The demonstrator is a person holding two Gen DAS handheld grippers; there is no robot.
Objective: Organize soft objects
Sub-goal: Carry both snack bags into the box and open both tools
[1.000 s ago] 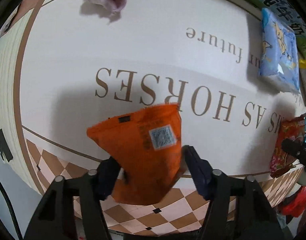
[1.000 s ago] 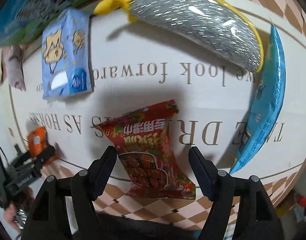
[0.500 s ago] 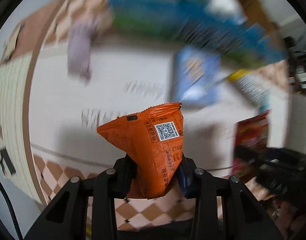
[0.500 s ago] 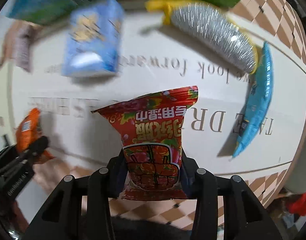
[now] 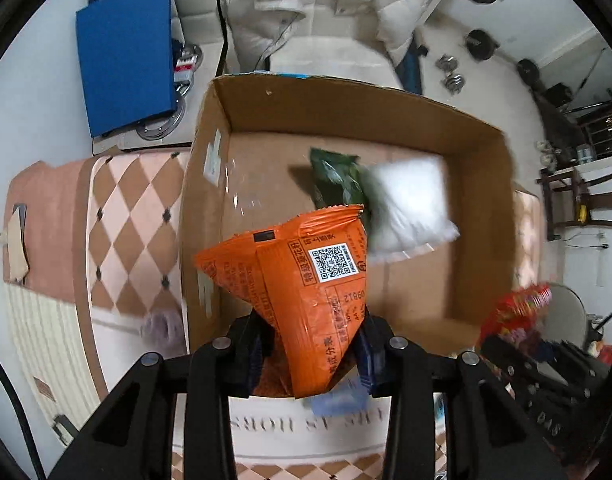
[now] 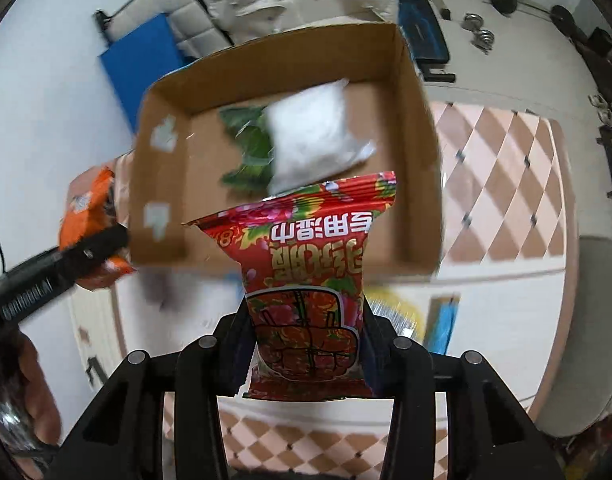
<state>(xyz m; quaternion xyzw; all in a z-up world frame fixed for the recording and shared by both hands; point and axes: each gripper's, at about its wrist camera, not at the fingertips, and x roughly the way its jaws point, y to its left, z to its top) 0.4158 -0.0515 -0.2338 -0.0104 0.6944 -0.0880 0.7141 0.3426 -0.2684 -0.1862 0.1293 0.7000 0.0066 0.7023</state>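
Note:
My left gripper (image 5: 312,354) is shut on an orange snack packet (image 5: 298,280) and holds it up before an open cardboard box (image 5: 210,168). My right gripper (image 6: 306,354) is shut on a red flowered packet (image 6: 306,264), held up before the same box (image 6: 422,128). A green packet (image 5: 334,176) and a white soft bag (image 5: 410,204) lie inside the box. In the right wrist view the left gripper with the orange packet (image 6: 88,208) shows at the left. In the left wrist view the red packet (image 5: 514,312) shows at the right, blurred.
The table mat (image 5: 118,216) has a checked border and printed letters. A pale purple cloth (image 5: 162,326) lies left of the box. A silver-and-yellow bag (image 6: 390,312) and a blue packet (image 6: 442,320) lie on the mat. A white jacket (image 5: 306,4) and blue pad (image 5: 126,56) lie behind.
Both grippers closed on their packets, lifted them off the mat and swung up and forward to face the cardboard box.

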